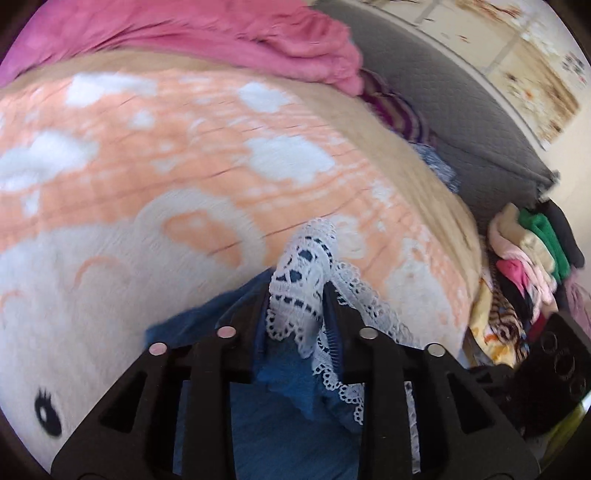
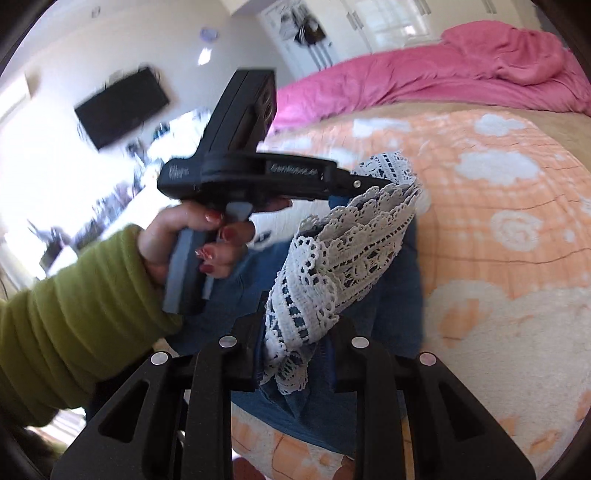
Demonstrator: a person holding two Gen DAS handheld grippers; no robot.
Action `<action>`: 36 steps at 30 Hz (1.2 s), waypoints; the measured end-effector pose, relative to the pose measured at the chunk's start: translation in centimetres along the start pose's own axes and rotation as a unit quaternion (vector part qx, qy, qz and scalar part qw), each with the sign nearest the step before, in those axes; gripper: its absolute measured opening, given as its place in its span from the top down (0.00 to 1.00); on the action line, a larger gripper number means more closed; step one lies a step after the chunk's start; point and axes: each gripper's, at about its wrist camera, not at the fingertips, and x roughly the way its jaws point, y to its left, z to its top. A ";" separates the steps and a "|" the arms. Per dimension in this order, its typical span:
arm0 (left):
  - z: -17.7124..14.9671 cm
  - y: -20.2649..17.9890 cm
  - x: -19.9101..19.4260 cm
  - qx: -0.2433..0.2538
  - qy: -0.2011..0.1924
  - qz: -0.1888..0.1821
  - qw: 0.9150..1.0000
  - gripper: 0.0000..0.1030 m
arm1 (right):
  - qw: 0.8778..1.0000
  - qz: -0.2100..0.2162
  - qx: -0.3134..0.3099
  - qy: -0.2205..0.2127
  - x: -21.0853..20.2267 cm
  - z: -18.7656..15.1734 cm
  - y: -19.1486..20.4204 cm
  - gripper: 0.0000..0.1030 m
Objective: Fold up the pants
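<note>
The pants (image 1: 280, 398) are blue denim with a white lace hem (image 1: 303, 266). My left gripper (image 1: 297, 295) is shut on the lace hem and holds it above the bed. In the right wrist view my right gripper (image 2: 301, 317) is shut on another part of the lace hem (image 2: 343, 251), with blue denim (image 2: 295, 406) hanging below. The left gripper (image 2: 384, 182) shows there too, held by a hand with red nails (image 2: 192, 240), pinching the lace further along. The pants hang between the two grippers over the blanket.
An orange and white cloud-pattern blanket (image 1: 184, 166) covers the bed, with a pink duvet (image 1: 221, 33) bunched at its far end. A pile of folded clothes (image 1: 524, 258) lies right of the bed. A grey headboard (image 1: 461, 110) and a wall television (image 2: 122, 103) are behind.
</note>
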 end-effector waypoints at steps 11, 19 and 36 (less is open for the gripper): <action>-4.6 5.8 -7.2 -0.163 -0.050 -0.036 0.985 0.38 | 0.983 -0.026 -0.175 0.057 4.8 -2.8 7.6 0.72; -6.0 8.3 -7.6 -0.235 -0.064 -0.069 0.967 0.34 | 0.980 0.024 -0.190 0.051 3.9 -2.8 8.6 0.38; -4.9 5.6 -4.5 -0.158 -0.020 -0.033 0.987 0.51 | 0.990 -0.075 0.090 0.074 6.5 8.2 -10.1 0.39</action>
